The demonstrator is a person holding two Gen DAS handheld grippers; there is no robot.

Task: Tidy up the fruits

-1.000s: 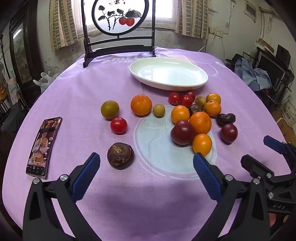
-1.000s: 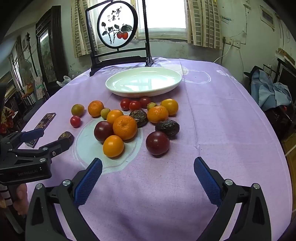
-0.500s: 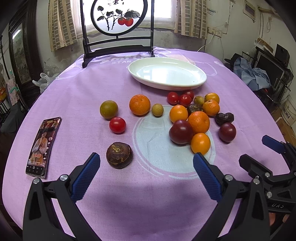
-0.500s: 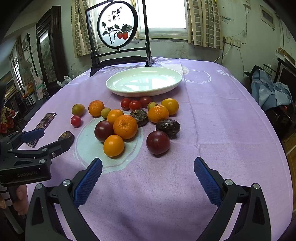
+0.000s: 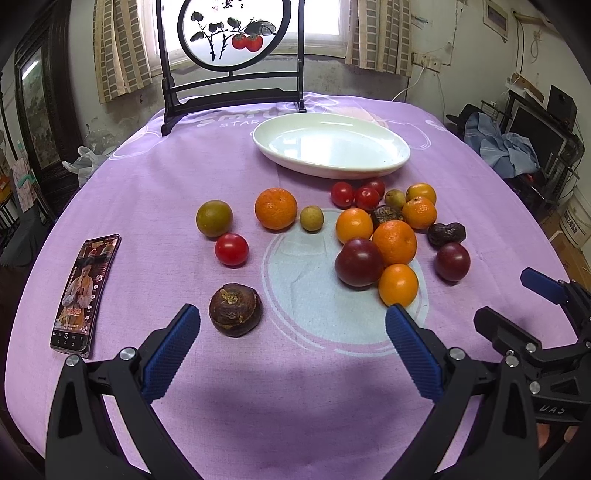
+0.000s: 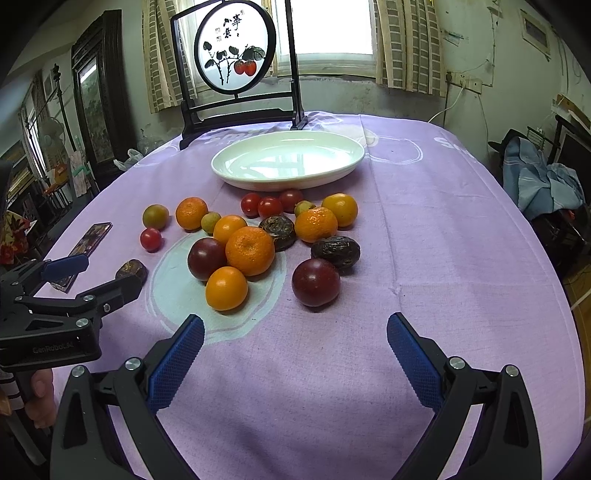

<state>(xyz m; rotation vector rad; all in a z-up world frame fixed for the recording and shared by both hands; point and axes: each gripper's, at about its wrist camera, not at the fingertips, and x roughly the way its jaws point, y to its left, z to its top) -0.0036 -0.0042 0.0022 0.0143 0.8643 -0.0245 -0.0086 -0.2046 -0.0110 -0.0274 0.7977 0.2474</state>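
Observation:
Several fruits lie loose on the purple tablecloth (image 5: 155,177): oranges, dark plums, cherry tomatoes and small green ones. A white oval plate (image 5: 395,162) (image 6: 236,177) stands bare behind them. My left gripper (image 5: 291,343) is open, and a brown wrinkled fruit (image 5: 235,309) lies just ahead of its left finger. A red tomato (image 5: 231,249) and a green fruit (image 5: 214,218) sit beyond that. My right gripper (image 6: 295,354) is open too, with a dark plum (image 6: 316,282) and a small orange (image 6: 226,288) a little ahead of it. The left gripper (image 6: 96,275) also shows at the right wrist view's left edge.
A phone (image 5: 85,291) lies face up near the table's left edge. A black stand with a round painted screen (image 5: 231,33) rises behind the plate. A person's hand (image 6: 40,395) holds the left gripper's handle. Clothes (image 6: 539,181) pile up off the table to the right.
Both grippers have drifted slightly; the fruits sit a touch higher and further left in the left wrist view. Nothing has been grasped, and both stay open.

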